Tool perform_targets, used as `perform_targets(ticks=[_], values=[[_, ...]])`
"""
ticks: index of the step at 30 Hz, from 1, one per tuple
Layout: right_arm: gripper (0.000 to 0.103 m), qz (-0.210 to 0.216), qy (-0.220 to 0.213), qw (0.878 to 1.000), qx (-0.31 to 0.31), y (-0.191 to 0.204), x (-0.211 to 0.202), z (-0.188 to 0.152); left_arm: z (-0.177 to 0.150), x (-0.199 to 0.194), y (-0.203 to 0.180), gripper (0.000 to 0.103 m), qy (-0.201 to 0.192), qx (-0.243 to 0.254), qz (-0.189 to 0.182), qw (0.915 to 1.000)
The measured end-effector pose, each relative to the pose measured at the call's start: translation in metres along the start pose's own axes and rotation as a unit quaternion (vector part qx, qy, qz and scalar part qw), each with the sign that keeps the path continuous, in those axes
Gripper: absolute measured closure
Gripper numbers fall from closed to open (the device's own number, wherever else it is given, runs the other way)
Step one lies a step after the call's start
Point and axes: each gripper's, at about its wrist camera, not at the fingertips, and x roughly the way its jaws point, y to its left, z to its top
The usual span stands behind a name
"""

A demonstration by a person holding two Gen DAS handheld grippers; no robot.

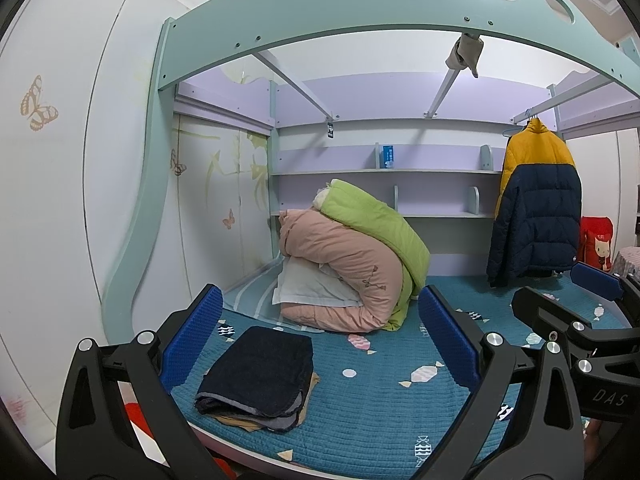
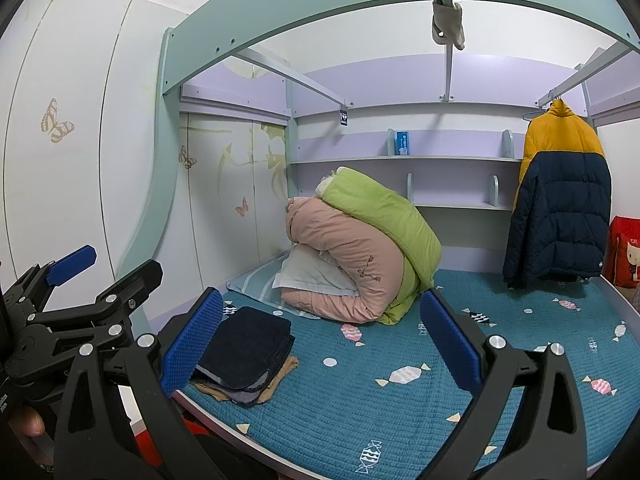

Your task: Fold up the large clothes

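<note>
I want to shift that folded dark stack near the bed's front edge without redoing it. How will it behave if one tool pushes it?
The folded dark stack is probably floppy: its loose layers fan out at the front edge. Pushed, the upper layers would likely slide over the tan garment beneath. The quilted bed cover may also drag at the bottom layer.

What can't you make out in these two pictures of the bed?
- Tan clothes under the dark folded garment: mostly covered, both views.
- Blue box on the shelf: print too small.
- Red bag: cut off by the right wrist view's edge.
- Pillow: partly buried under the pink quilt.
</note>
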Motion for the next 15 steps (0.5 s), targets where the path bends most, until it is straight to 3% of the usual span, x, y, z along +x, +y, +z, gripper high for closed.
perform_targets(ticks=[15], values=[[0.008, 0.005, 0.002, 1.0, 0.003, -0.002, 0.0016, -0.0013, -0.0009, 0.0014, 0.0002, 0.005, 0.001, 0.001, 0.004, 1.0]])
